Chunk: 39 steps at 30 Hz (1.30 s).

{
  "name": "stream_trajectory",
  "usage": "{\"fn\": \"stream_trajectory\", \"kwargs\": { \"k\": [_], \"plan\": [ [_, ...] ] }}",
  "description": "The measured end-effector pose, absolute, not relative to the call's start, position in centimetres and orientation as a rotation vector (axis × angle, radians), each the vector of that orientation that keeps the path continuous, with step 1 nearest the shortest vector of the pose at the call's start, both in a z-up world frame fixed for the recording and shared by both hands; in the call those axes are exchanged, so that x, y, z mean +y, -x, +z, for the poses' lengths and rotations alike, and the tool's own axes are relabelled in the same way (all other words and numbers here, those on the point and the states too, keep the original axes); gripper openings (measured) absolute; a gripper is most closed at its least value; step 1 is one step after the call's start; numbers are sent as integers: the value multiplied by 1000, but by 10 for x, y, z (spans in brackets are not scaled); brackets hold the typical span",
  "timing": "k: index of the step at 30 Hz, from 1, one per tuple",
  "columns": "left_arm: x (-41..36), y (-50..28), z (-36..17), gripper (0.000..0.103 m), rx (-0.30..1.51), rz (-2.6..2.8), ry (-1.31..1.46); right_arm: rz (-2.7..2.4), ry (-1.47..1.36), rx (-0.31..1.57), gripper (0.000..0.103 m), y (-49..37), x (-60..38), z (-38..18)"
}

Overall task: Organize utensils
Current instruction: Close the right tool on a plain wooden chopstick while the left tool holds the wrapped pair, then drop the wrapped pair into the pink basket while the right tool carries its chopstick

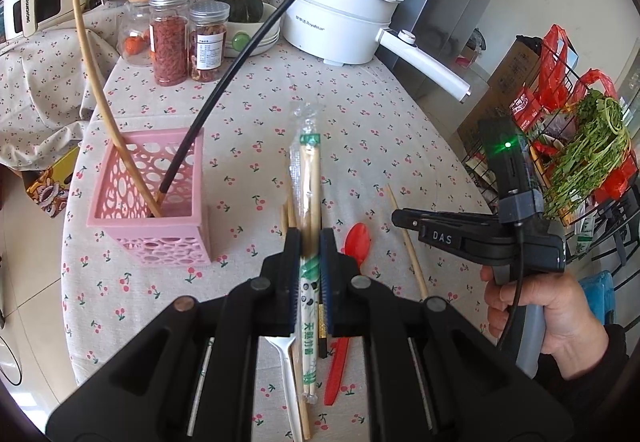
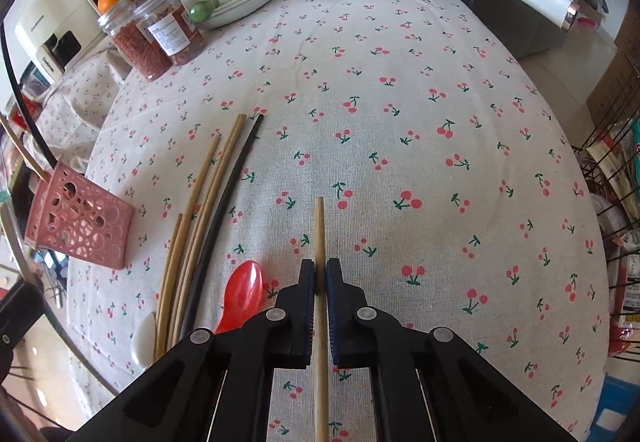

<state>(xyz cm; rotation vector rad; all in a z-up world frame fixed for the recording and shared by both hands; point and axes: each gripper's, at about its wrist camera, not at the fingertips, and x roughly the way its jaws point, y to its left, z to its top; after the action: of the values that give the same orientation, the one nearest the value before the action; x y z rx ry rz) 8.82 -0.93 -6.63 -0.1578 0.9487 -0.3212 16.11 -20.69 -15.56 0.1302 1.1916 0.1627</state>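
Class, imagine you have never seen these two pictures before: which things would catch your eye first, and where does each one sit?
First, the pink holder at the table's left, with a wooden chopstick and a black chopstick leaning out of it. Next, the left gripper, shut on a wrapped chopstick pair at the centre, with a red spoon lying to its right. In the right wrist view, the right gripper pinches a single wooden chopstick over the cherry-print cloth.

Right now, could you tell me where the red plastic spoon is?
In the right wrist view, the red plastic spoon lies on the tablecloth, just left of the right claw, beside the black chopstick.
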Motion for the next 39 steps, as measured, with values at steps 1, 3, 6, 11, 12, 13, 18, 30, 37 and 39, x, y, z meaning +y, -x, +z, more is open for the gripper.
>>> {"fn": "stream_trajectory", "kwargs": {
  "k": [1, 3, 6, 11, 12, 13, 18, 30, 37, 39],
  "plan": [
    [-9, -88, -65, 11, 944, -323, 159, 169, -141, 1175, 6, -161, -210, -151],
    [-9, -86, -62, 11, 932, -327, 160, 185, -168, 1137, 6, -156, -213, -139],
    [-9, -82, -57, 11, 907, -330, 155, 221, -208, 1079, 6, -147, -220, -120],
    [-8, -74, -45, 11, 847, -328, 145, 279, -194, 979, 6, -125, -217, -92],
    [-7, -73, -42, 11, 835, -329, 147, 289, -187, 962, 6, -122, -216, -86],
    [-6, -71, -39, 11, 821, -331, 151, 300, -185, 946, 6, -118, -215, -81],
    [-2, -61, -23, 11, 747, -339, 165, 344, -191, 867, 6, -100, -215, -57],
    [35, -52, 20, 11, 512, -272, 255, 441, -231, 701, 6, -83, -211, -13],
    [56, -60, 32, 11, 385, -162, 253, 483, -246, 667, 6, -83, -202, 2],
    [62, -69, 23, 11, 368, -115, 251, 496, -256, 661, 6, -83, -200, 6]
  ]
}}
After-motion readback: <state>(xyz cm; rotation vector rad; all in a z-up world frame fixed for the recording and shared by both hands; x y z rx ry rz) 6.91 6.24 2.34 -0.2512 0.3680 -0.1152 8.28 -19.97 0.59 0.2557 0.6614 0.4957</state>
